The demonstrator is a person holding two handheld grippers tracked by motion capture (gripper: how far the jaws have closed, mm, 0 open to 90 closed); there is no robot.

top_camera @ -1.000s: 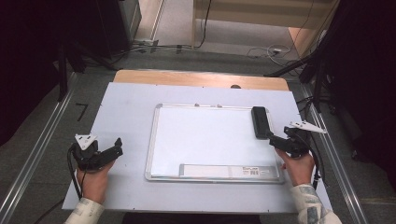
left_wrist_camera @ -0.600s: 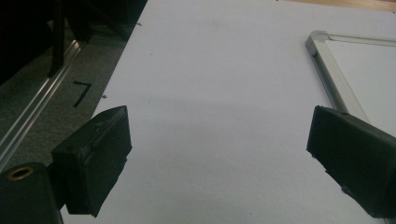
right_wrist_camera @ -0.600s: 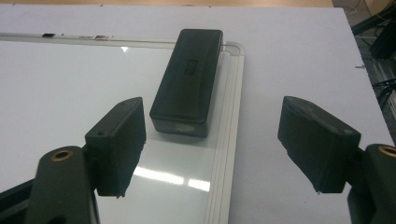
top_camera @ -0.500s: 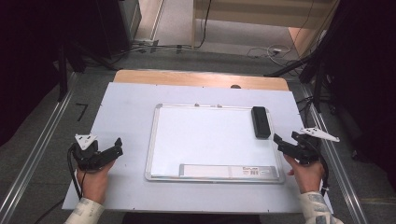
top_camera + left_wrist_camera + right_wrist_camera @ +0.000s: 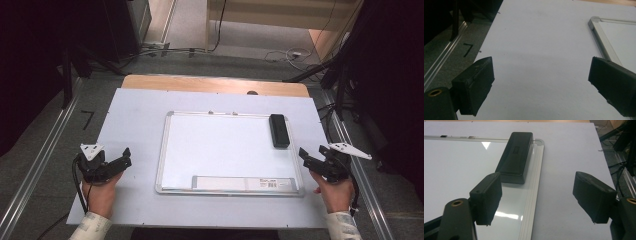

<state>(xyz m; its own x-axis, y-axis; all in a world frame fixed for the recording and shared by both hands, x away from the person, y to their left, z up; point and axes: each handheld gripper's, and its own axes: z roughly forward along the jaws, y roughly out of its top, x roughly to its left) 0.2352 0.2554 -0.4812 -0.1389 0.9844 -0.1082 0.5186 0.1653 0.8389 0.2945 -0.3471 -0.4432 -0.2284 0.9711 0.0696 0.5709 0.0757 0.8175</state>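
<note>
The right gripper point(image 5: 306, 156) sits low beside the whiteboard's point(image 5: 225, 150) right edge, hand behind it, jaws wide and empty, aimed at the board. Just ahead of its left jaw lies the black eraser point(image 5: 515, 153), flat on the board's right margin, its long axis running away from the jaws. The left gripper point(image 5: 125, 157) rests well off, also wide and empty.

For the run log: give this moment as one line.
left gripper: open, empty, left of whiteboard | right gripper: open, empty, beside board's right edge | eraser: lying on whiteboard, untouched
</note>
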